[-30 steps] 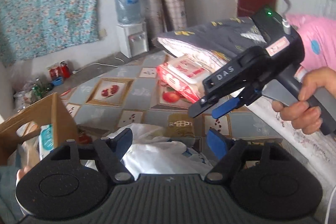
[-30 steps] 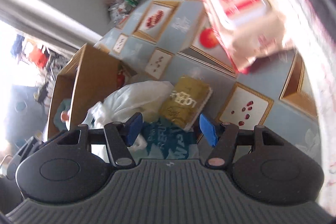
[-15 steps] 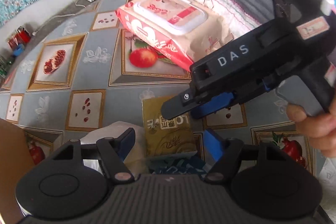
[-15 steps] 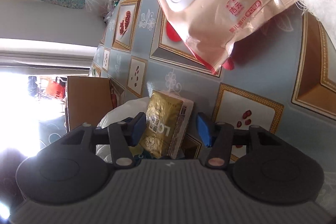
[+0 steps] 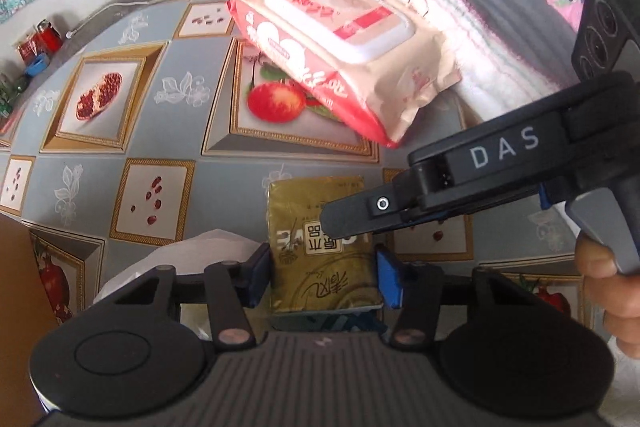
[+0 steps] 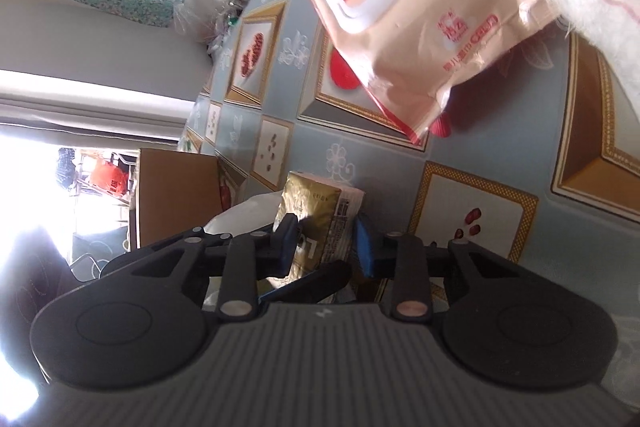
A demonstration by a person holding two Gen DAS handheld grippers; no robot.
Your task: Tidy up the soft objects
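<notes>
Progress since a second ago: in the left wrist view your left tool (image 5: 323, 277) has dropped from the white bag onto the flat gold foil tissue pack (image 5: 320, 247) on the pomegranate-print floor mat (image 5: 168, 131), pads wide either side. Your right tool (image 5: 352, 219) hangs over it. In the right wrist view, the right tool (image 6: 325, 247) straddles that pack (image 6: 314, 215), unclamped. I'd guess a squeeze comes next.

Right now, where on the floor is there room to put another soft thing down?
The patterned floor lies bare left of the wipes pack and gold tissue pack, out to the cardboard box. It is crowded near the gold pack: both tools, right and left, straddle it, beside the white bag.
</notes>
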